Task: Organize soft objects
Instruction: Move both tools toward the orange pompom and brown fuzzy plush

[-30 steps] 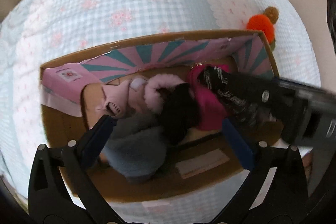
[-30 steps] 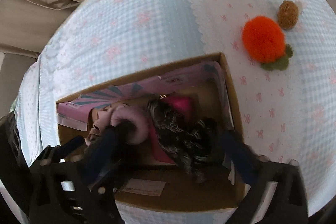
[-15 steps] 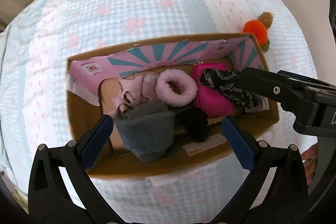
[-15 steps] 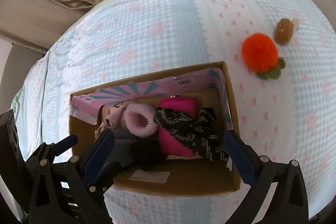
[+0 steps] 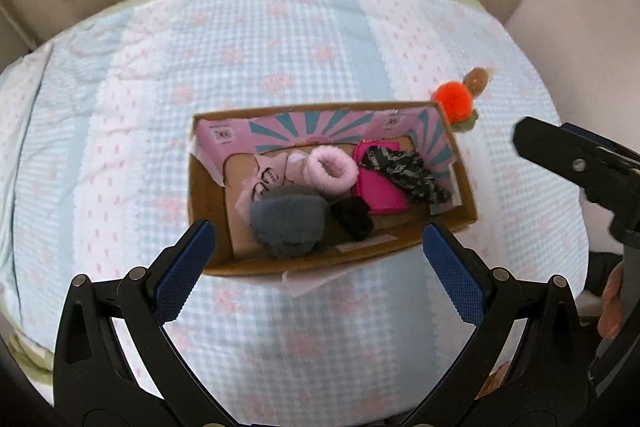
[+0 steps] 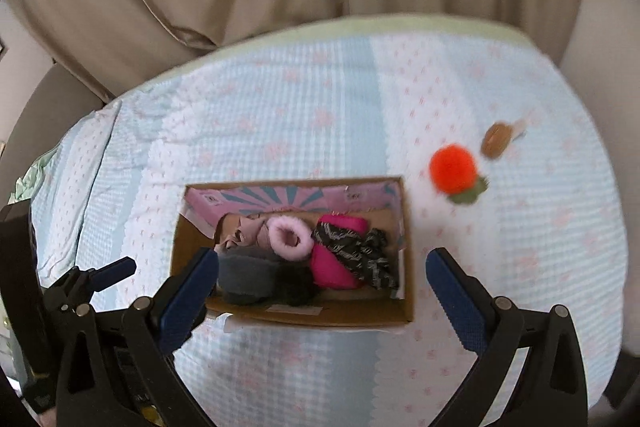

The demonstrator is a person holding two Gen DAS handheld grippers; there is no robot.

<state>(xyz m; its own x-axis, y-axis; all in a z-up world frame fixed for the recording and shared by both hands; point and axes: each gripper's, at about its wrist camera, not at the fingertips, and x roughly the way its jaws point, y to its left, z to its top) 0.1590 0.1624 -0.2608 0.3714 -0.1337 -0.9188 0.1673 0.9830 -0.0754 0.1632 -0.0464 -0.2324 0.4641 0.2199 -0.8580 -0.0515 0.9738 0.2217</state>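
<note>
1. My left gripper (image 5: pixel 318 253) has its fingers spread wide and grips nothing; my right gripper (image 6: pixel 320 281) is likewise spread and bare.
2. Just beyond both sets of fingertips sits the cardboard box (image 5: pixel 466 203); inside lie a grey fuzzy piece (image 5: pixel 288 223), a pink fluffy ring (image 5: pixel 332 171), a magenta item (image 6: pixel 332 267) and a black patterned cloth (image 5: pixel 404 173).
3. Farther off, right of my right fingers, an orange pompom (image 6: pixel 454 167) rests on the checked bedcover (image 6: pixel 300 131), outside the box.

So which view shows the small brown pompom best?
The right wrist view: the brown pompom lies apart from the orange pompom, fully exposed. In the left wrist view it is smaller and partly hidden behind the orange one.
</note>
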